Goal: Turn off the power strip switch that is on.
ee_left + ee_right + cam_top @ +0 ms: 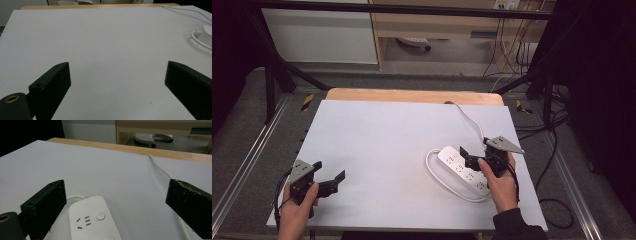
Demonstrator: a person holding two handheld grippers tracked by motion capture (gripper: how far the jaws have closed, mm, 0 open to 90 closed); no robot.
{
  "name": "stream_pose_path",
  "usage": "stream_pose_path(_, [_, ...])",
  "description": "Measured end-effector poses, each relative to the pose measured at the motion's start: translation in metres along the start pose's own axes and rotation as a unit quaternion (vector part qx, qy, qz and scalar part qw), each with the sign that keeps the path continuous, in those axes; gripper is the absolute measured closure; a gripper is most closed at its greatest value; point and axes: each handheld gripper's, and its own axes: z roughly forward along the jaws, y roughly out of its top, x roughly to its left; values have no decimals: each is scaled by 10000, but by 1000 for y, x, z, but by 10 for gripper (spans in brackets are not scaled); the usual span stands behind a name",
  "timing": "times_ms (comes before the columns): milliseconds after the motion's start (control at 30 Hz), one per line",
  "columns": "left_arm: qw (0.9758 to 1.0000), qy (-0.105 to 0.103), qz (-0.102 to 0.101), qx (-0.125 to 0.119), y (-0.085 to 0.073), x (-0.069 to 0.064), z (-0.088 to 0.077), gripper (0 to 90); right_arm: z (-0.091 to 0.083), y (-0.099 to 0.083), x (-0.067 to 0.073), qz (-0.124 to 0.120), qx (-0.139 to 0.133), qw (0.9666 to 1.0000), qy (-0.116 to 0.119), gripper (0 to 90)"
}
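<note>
bench (377, 150): flat matte white sheet over a wood top | power strip (463, 170): smooth white plastic bar at right, long axis running diagonally from far-left to near-right, cord (469, 120) looped round it | right hand-held gripper (474, 154): nearer, jaws wide apart over the strip's far end, seemingly not touching | left hand-held gripper (328, 176): open, empty, well apart

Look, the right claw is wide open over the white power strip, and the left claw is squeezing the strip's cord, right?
Not quite. The left claw isn't squeezing the cord; the left gripper view shows its jaws wide open over bare white table, with the cord far off at the edge. The rest is true: the right claw is wide open over the white power strip.
</note>
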Motion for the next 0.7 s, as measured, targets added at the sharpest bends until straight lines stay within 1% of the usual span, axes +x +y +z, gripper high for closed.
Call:
stream_pose_path(100, [10000, -6, 0, -1, 0, 0, 0, 63, -5, 1, -2, -52, -81, 9999, -46, 34])
stream_pose_path(267, [10000, -21, -4, -3, 0, 0, -1, 63, -12, 2, -7, -65, -166, 9998, -98, 34])
stream_pose_path(367, [10000, -24, -7, -9, 0, 0, -1, 63, -17, 3, -11, -11, -204, 9997, -128, 32])
stream_pose_path(467, [10000, -26, -8, -8, 0, 0, -1, 63, -22, 3, -15, -58, -229, 9995, -205, 30])
stream_pose_path(700, [10000, -24, -14, -16, 0, 1, -1, 63, -30, 3, -23, 7, -271, 9991, -337, 27])
